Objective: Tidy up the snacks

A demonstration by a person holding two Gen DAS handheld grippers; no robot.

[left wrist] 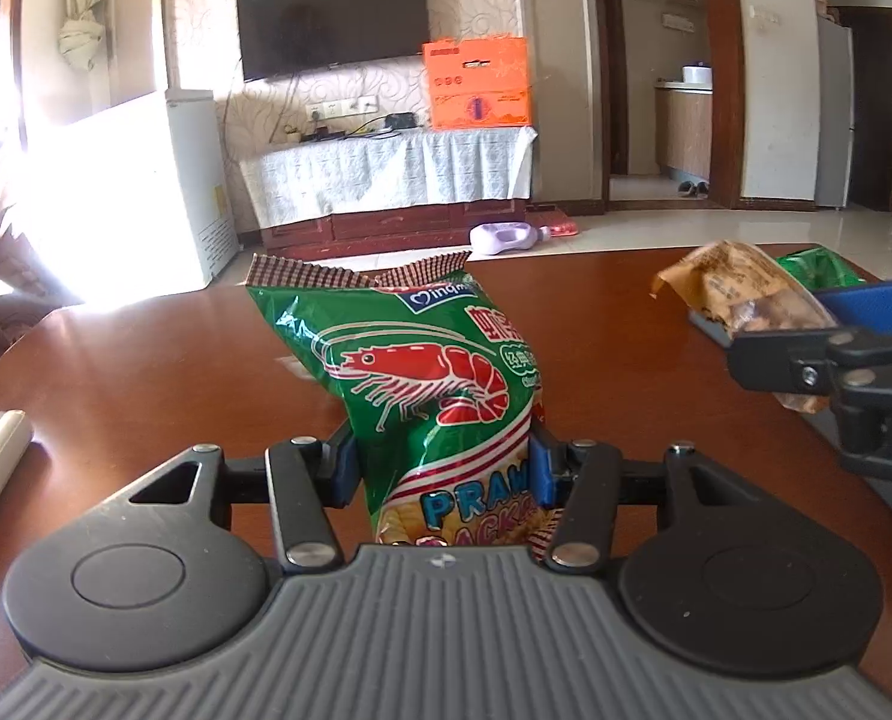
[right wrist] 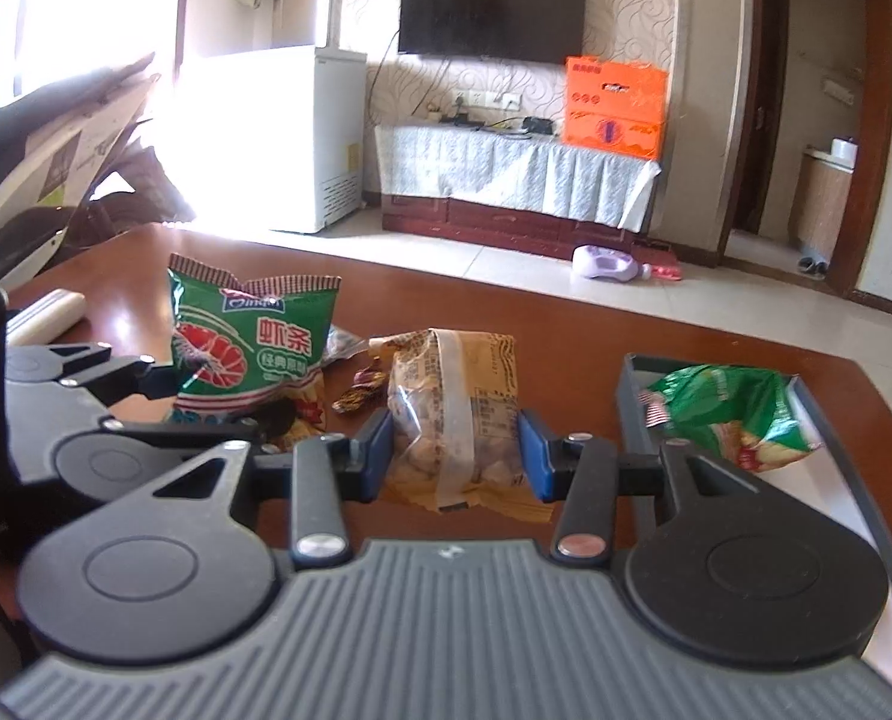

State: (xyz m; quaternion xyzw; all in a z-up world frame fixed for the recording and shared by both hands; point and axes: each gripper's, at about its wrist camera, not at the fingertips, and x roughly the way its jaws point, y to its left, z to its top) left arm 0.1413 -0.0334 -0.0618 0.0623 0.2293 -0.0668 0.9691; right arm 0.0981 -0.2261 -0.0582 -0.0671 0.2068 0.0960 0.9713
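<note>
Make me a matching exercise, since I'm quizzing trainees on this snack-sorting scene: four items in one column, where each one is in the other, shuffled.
Items:
1. prawn cracker bag
2. brown snack pack
3. crumpled green bag
4. small dark candy wrapper

Places:
A. in the dark tray
B. loose on the table
C. between the left tool's pads
D. between the right tool's pads

Pairs: 1-C, 2-D, 3-A, 4-B

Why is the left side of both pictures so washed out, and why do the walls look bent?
Left wrist view: window sunlight blows out the white cabinet and glares on the table. Right wrist view: the same glare. Both: fisheye lenses curve the door frame.
</note>
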